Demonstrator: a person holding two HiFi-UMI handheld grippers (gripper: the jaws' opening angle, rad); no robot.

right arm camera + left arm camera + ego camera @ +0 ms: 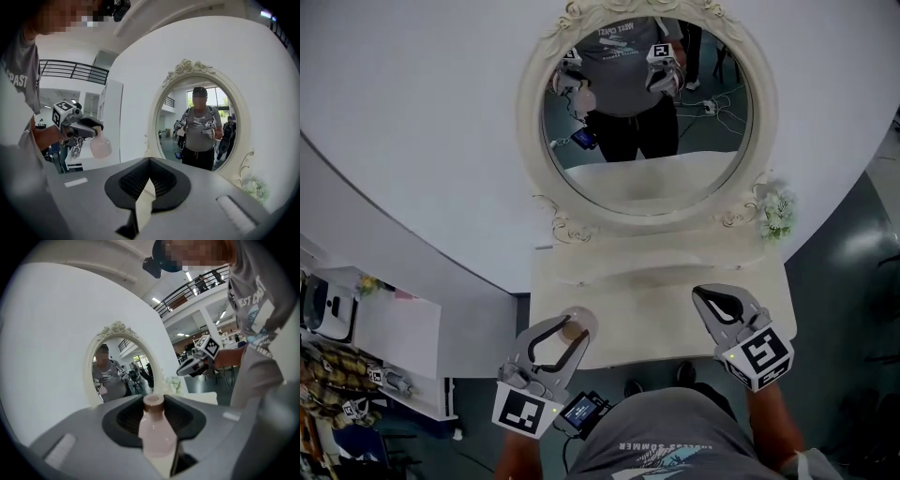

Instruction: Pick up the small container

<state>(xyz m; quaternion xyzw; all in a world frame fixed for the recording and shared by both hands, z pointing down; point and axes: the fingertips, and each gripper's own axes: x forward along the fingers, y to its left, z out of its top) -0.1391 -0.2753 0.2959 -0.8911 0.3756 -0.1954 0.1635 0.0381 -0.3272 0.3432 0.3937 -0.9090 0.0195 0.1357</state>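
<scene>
Far to the left, down by the floor, a white shelf unit [394, 333] stands with small odds and ends at its foot, too small to tell what they are. Next comes the left gripper [572, 330], held low near the front left corner of the cream dressing table [656, 309]. Its jaws stand partly apart and are clamped on the small container [157, 437], a pale pink bottle with a brown cap. The grip is up by the neck, and seen from the right gripper view the round body hangs below the jaws in the air, clear of the table top (the cap end points away from the person).

Behind the table, an oval mirror [530, 122] in an ornate cream frame leans on the curved white wall. It reflects the person in a grey T-shirt and dark trousers, with both grippers raised.

Further right, the right gripper [703, 294] hovers above the table's front right part, well apart from the other one. Its jaws are brought together with nothing between them. At the far right, beside the mirror's lower edge, sits a small bunch of pale flowers [778, 216].
</scene>
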